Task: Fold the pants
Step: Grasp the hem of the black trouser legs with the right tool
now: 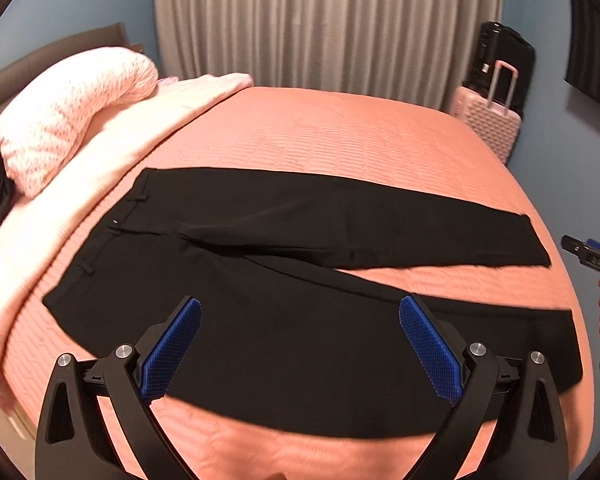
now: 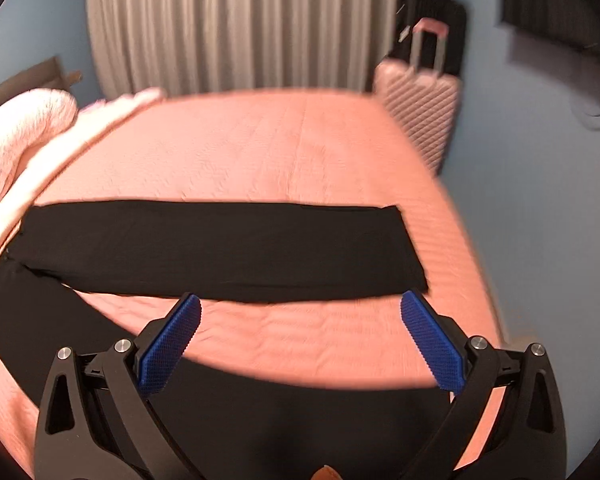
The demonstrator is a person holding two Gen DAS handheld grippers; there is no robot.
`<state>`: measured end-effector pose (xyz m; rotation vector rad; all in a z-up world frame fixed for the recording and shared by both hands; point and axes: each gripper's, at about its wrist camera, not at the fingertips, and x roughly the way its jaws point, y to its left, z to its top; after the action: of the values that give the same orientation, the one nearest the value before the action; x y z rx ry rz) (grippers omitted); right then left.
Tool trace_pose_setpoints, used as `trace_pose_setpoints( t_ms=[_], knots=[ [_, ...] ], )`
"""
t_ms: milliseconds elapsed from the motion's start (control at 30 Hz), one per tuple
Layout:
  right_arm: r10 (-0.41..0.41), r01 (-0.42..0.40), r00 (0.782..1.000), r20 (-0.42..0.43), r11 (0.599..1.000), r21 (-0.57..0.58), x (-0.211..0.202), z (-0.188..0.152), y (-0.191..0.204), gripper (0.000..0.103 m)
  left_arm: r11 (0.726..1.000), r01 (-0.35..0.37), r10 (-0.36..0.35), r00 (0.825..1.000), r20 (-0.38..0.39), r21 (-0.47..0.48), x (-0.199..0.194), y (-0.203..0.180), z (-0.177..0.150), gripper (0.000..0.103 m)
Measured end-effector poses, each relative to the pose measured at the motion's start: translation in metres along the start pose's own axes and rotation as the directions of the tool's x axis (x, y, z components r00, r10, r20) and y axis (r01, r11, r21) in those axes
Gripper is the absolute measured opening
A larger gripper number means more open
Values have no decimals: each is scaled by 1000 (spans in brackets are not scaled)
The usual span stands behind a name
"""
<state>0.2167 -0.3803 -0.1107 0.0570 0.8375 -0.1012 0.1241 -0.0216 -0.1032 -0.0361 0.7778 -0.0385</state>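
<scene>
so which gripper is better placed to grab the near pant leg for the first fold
Left. The left gripper hangs open directly over the near leg of the black pants, while the right gripper is open mostly over bare bedspread between the legs.

The black pants (image 1: 260, 240) lie flat and unfolded, spread out on the salmon-pink quilted bedspread (image 1: 320, 132). The waistband (with belt loops and a small pale button) is at the left. Both legs run to the right, parted in a narrow V, the far leg ending in a straight hem.
</scene>
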Motion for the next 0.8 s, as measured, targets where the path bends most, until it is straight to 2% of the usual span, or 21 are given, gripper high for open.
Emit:
trace_pose_setpoints(
  t_ms=[33,200,333,433,600,700,800],
  knots=[
    [12,-11,999,-39,1000,22,29,12,-20,98,1000,-2,2,1000,-8,-6,8,-1,-1,96],
    [36,-28,993,-114,997,70,116,46,-82,98,1000,3,-2,997,-75,10,54,-12,-12,96],
    [51,-49,984,-170,999,13,170,64,-101,98,998,-9,12,999,-45,67,75,-23,-22,98],
    [135,-132,970,-205,991,26,202,70,-111,98,990,-30,34,999,-23,135,90,-34,-34,98],
    [162,-171,961,-226,985,-21,229,64,-118,98,977,-14,24,999,-46,211,122,-51,-60,98],
    [166,-191,966,-196,975,-115,226,55,-117,98,971,-18,31,998,-48,238,133,-57,-70,98],
    [200,-219,968,-152,968,-121,222,48,-122,98,964,-12,34,996,-78,266,143,-62,-75,98]
  ],
)
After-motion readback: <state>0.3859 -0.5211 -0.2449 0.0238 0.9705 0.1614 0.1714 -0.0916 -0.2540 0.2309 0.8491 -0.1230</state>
